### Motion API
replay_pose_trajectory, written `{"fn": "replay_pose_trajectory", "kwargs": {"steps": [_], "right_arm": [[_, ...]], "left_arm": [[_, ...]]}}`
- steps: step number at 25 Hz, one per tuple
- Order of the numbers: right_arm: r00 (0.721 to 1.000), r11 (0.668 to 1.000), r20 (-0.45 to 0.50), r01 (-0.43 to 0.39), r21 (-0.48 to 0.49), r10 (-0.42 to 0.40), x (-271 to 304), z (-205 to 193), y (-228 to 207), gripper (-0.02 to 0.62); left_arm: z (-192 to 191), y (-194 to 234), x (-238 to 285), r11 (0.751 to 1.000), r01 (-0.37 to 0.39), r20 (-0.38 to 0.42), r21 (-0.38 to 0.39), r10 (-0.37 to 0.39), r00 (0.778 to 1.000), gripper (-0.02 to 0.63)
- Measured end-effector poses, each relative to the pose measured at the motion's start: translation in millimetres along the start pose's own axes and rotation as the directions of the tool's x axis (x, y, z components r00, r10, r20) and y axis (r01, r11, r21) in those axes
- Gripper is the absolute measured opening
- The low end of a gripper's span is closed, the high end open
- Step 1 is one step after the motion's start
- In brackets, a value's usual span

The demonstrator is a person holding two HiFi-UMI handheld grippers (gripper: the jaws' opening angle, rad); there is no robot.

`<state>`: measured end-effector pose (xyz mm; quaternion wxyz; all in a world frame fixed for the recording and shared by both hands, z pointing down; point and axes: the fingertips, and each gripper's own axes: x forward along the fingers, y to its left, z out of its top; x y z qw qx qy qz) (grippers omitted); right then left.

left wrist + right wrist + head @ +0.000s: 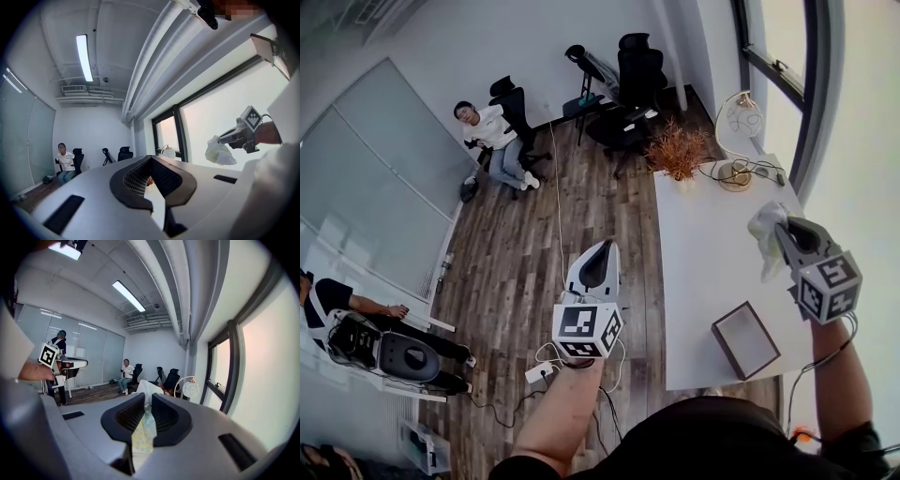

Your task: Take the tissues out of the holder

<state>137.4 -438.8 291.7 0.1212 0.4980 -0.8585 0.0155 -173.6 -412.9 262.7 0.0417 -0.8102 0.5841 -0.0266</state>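
My right gripper (pixel 776 230) is held above the right side of the white table (pixel 694 244), shut on a crumpled whitish tissue (pixel 765 228). In the right gripper view the patterned tissue (pixel 143 432) fills the gap between the jaws and bunches out past the tips of the right gripper (pixel 146 397). The brown tissue holder (pixel 727 352), an open box, lies on the table near its front edge, below and left of that gripper. My left gripper (pixel 602 248) hovers over the wooden floor left of the table. Its tips meet with nothing between them, as the left gripper view also shows (pixel 151 161).
A dried orange plant (pixel 678 152), a white wire lamp (pixel 741 117) and cables stand at the table's far end. Black office chairs (pixel 633 80) and a seated person (pixel 492 131) are at the back. Another person (pixel 337 300) sits at left. A power strip (pixel 539 372) lies on the floor.
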Motion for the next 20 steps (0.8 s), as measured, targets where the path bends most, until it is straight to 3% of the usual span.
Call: {"fn": "replay_pose_trajectory", "kwargs": {"steps": [8,20], "right_arm": [[1.000,1.000,0.007,0.013,0.025,-0.013,-8.4,-3.2,-0.6,0.052],[0.999,0.999,0.010,0.036,0.012,-0.037,-16.4,-0.1,2.8,0.052]], "left_arm": [[1.8,-8.0,-9.9,0.998,0.010,-0.007,0.061,-0.010,1.000,0.005],[3.3,-9.7,-15.8,0.998,0.019,-0.002,0.062,-0.019,1.000,0.005]]}}
